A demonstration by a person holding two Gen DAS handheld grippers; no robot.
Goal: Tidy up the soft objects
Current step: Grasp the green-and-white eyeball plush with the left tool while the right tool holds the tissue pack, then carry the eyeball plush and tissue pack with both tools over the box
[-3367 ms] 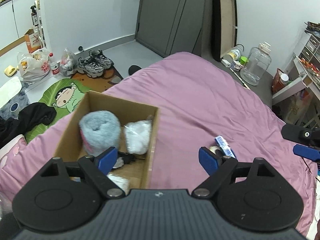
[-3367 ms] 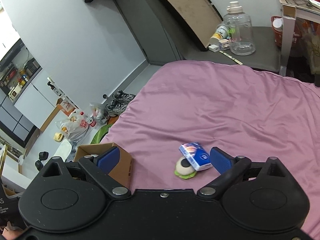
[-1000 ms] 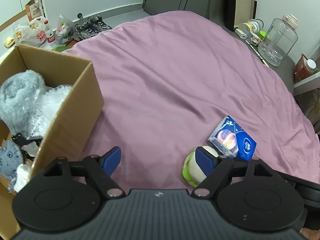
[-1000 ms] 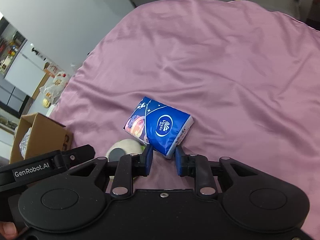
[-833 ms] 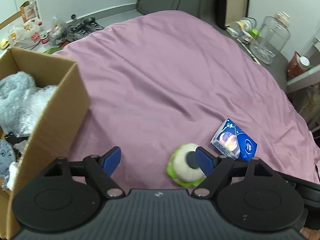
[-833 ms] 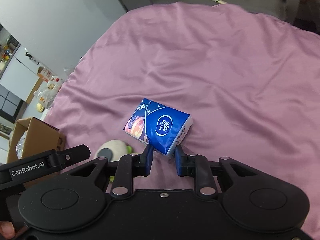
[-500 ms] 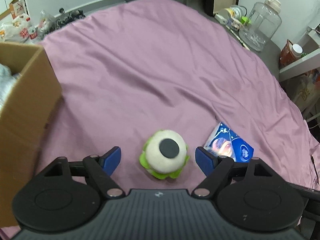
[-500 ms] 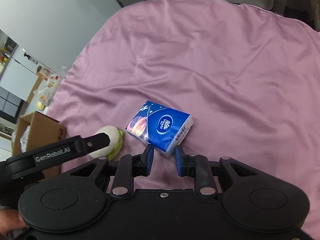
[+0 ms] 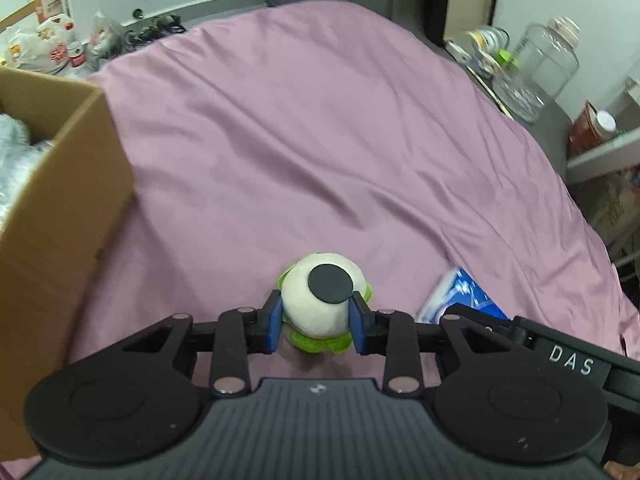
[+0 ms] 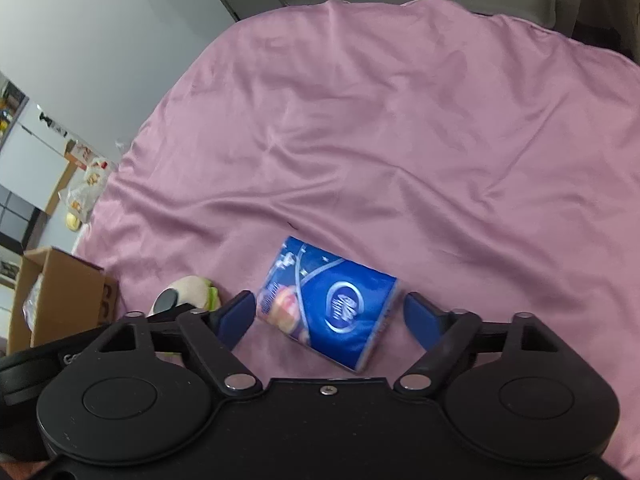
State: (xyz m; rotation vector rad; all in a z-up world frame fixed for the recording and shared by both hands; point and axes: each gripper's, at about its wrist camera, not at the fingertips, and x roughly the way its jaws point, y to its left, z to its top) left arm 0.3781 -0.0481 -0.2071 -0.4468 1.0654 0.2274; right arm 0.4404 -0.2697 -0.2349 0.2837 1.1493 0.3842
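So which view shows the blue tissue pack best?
The right wrist view: the blue plastic tissue pack lies whole between the open right gripper. The left wrist view shows only its corner behind that gripper.

A white-and-green plush (image 9: 320, 300) and blue tissue pack (image 10: 332, 308) on mauve sheet (image 9: 320, 140).

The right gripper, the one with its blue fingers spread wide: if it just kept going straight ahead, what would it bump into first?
Most likely the blue tissue pack, which lies on the purple bedsheet between the open fingers of the right gripper. Depth is hard to judge.
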